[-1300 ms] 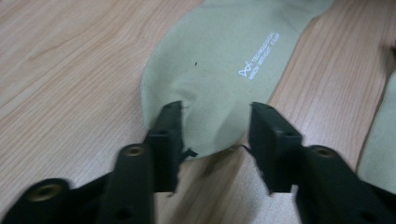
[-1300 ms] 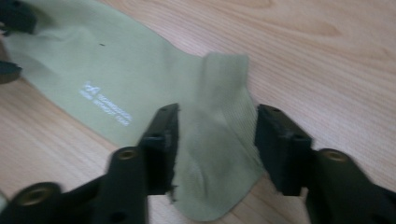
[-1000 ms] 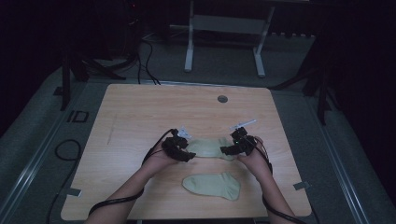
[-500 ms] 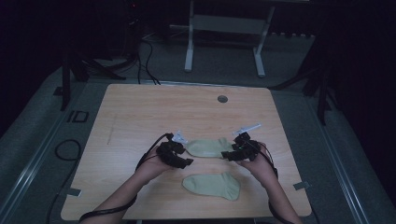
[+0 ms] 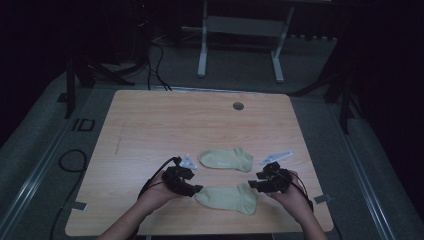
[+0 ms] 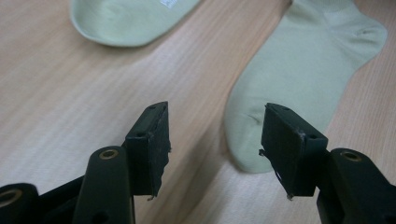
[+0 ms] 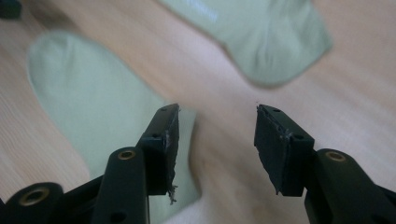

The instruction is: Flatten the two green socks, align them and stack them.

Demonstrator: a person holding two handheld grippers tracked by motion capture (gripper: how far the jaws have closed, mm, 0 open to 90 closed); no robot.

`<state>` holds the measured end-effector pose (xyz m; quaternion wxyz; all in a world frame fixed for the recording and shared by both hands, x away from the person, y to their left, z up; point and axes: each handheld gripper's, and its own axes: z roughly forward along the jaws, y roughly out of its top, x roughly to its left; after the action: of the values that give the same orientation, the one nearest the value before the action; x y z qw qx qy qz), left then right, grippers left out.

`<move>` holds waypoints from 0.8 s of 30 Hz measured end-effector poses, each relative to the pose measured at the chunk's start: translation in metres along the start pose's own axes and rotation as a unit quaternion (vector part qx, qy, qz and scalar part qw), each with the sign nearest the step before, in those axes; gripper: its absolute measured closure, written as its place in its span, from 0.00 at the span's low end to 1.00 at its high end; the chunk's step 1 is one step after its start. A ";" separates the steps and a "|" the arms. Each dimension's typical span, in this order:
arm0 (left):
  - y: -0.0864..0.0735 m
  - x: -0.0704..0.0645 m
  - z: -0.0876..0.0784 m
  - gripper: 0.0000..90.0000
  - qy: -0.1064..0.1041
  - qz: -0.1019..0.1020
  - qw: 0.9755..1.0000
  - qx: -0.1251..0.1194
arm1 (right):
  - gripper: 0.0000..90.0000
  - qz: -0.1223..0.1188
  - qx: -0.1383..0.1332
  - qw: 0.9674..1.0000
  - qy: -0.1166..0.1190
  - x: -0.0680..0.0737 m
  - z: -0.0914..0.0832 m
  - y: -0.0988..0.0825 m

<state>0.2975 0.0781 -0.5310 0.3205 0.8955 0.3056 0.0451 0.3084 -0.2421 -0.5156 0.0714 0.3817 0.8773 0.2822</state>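
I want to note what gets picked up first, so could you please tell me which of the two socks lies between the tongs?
The near sock, by the table's front edge: the left tongs and right tongs flank its ends. The far sock lies beyond them.

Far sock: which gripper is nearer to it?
Left, narrowly. The left gripper is down-left of the far sock, by its toe; the right gripper is down-right, by its cuff.

A light wooden bench [image 5: 165,125] with a round hole [image 5: 238,106] near its far edge stands on grey floor [image 5: 385,165]. At upper centre, a white metal frame [image 5: 240,30]; black cables [image 5: 160,60] at upper left. The room is dark.
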 end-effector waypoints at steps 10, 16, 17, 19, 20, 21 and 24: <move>-0.009 -0.015 0.020 0.55 0.011 0.019 0.999 0.029 | 0.63 -0.014 0.020 1.000 -0.014 0.020 0.013 -0.024; -0.012 -0.020 0.021 0.67 0.017 0.036 0.999 0.025 | 0.71 -0.032 0.034 0.998 -0.034 0.023 0.019 -0.026; -0.012 -0.021 0.021 0.71 0.014 0.036 0.999 0.023 | 0.74 -0.034 0.036 0.998 -0.038 0.024 0.019 -0.026; -0.013 -0.024 0.021 0.77 0.016 0.046 0.999 0.023 | 0.80 -0.039 0.037 0.998 -0.039 0.026 0.019 -0.026; -0.013 -0.025 0.021 0.79 0.016 0.047 0.999 0.022 | 0.83 -0.045 0.038 0.997 -0.040 0.028 0.019 -0.026; -0.014 -0.025 0.021 0.81 0.013 0.048 0.999 0.022 | 0.85 -0.044 0.038 0.998 -0.040 0.029 0.019 -0.026; -0.014 -0.026 0.022 0.90 0.007 0.048 0.999 0.021 | 0.87 -0.048 0.040 0.997 -0.047 0.032 0.019 -0.026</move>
<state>0.2754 0.0594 -0.5533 0.2972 0.9153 0.2651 0.0601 0.2762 -0.2249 -0.5425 0.1108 0.3545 0.9009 0.2245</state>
